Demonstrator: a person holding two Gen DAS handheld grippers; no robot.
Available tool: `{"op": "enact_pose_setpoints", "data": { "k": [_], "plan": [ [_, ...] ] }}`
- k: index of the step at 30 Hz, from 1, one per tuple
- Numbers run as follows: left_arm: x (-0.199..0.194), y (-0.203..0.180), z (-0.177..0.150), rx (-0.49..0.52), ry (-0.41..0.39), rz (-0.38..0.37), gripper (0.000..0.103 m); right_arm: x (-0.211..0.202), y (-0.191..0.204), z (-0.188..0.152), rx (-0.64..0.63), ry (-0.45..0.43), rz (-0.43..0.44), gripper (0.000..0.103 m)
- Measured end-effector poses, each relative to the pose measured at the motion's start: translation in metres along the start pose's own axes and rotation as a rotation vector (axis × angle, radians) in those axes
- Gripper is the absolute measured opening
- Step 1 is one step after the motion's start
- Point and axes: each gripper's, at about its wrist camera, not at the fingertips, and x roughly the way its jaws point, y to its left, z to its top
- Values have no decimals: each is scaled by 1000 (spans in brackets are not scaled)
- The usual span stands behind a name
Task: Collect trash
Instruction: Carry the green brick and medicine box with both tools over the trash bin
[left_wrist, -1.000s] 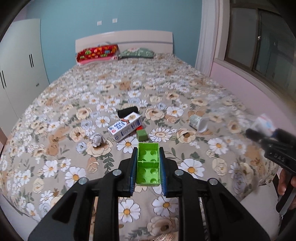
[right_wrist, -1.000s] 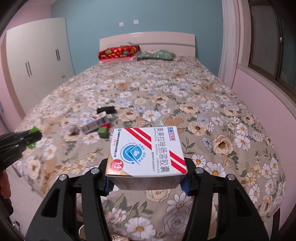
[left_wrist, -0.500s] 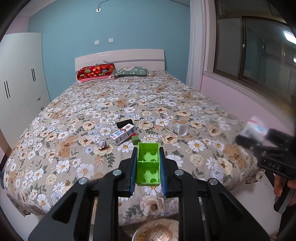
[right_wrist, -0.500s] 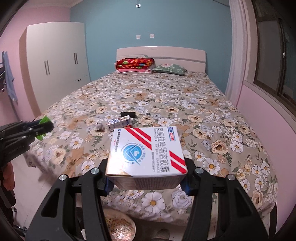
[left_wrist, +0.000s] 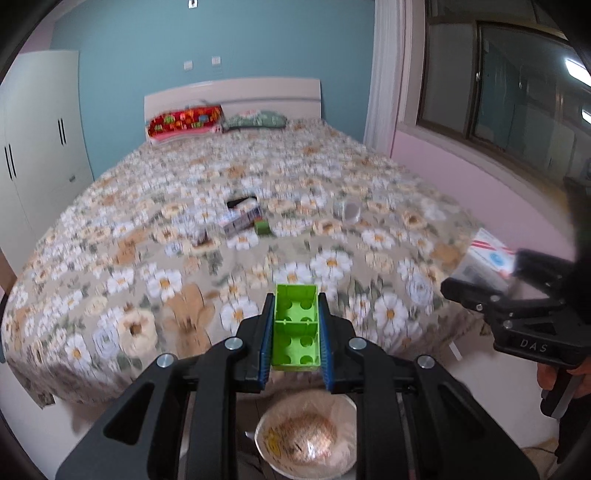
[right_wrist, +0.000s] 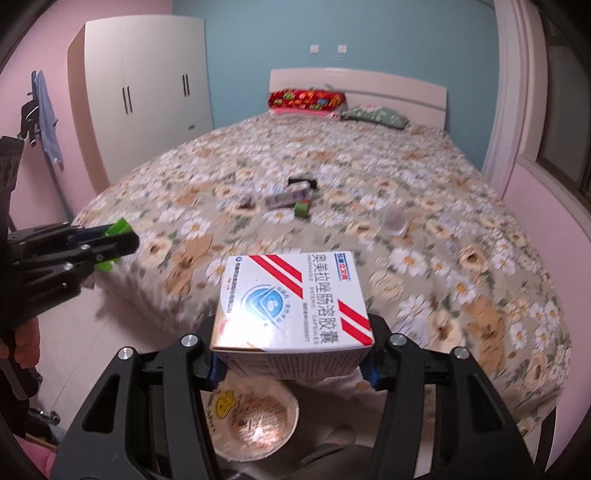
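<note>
Below, bin (left_wrist: 345, 406) sits apparently off bed edge (left_wrist: 424, 341)

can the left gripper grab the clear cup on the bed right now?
Probably not. The left gripper is shut on the green brick, so its jaws are full, and the clear cup lies well out on the bed, beyond the edge the gripper hangs over.

On the bed (left_wrist: 332, 177), two pillows (left_wrist: 184, 123) lie side by side at the far end against the headboard (left_wrist: 232, 94). Mid-bed, a carton (left_wrist: 242, 221) lies with a small block (left_wrist: 261, 227) just to its right and a cup (left_wrist: 347, 211) on its side farther right. A wardrobe (right_wrist: 144, 85) stands left of the bed, a window (left_wrist: 498, 92) right. A lined bin (left_wrist: 306, 432) sits on the floor before the bed's near edge.
</note>
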Motion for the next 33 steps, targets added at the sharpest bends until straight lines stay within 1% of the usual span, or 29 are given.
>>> {"op": "enact_pose_setpoints", "data": {
  "k": [5,9,17,22,27,33],
  "plan": [
    [21,5,-34,-16,86,1,24,28,17,-30,-8,88,27,56],
    [46,9,-61,-29,171,-7,24,54,26,-55,-10,166,50,56],
    [90,14,-109,-45,317,-20,24,114,43,-112,3,355,91,56],
    [118,15,-136,-46,402,-23,24,145,53,-142,-3,449,109,56],
    [152,17,-166,-55,502,-24,24,175,59,-165,-1,533,124,56],
    [188,20,-194,-66,598,-24,24,215,59,-190,5,636,134,56]
  ]
}}
